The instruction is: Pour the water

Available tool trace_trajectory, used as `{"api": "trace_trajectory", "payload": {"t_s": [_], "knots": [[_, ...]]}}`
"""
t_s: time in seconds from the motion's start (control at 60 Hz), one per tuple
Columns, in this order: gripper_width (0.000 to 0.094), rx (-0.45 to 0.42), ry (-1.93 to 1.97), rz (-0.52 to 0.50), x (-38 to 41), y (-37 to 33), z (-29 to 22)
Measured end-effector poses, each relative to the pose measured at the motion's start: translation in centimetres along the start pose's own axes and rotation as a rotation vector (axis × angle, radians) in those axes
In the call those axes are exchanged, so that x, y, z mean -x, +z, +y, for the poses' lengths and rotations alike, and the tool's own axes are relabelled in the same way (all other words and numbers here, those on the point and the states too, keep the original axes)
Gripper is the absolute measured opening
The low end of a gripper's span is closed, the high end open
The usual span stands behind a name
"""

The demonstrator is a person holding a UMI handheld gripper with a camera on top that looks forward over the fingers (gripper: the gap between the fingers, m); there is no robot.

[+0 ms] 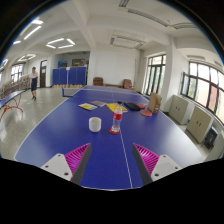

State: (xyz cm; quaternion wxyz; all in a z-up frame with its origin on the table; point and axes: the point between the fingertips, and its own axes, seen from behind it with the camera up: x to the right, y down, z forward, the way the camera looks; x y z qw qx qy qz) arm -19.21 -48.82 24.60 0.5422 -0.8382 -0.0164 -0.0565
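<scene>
A clear plastic bottle (116, 121) with a red cap and red label stands upright on the blue table-tennis table (70, 115). A white cup (95, 124) stands just left of it. My gripper (112, 160) is open and empty, its pink pads (76, 157) spread wide. Both the bottle and the cup are well beyond the fingertips, roughly on the line between them.
Yellow and blue flat items (90, 106) and an orange object (135, 105) lie further back on the table. A person (34, 82) stands far left by another table. Chairs and windows line the right wall.
</scene>
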Motion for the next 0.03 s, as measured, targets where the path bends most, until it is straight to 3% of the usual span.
{"api": "trace_trajectory", "payload": {"t_s": [0.033], "knots": [[0.0849, -0.009, 0.0, -0.003, 0.22, -0.74, -0.17]]}}
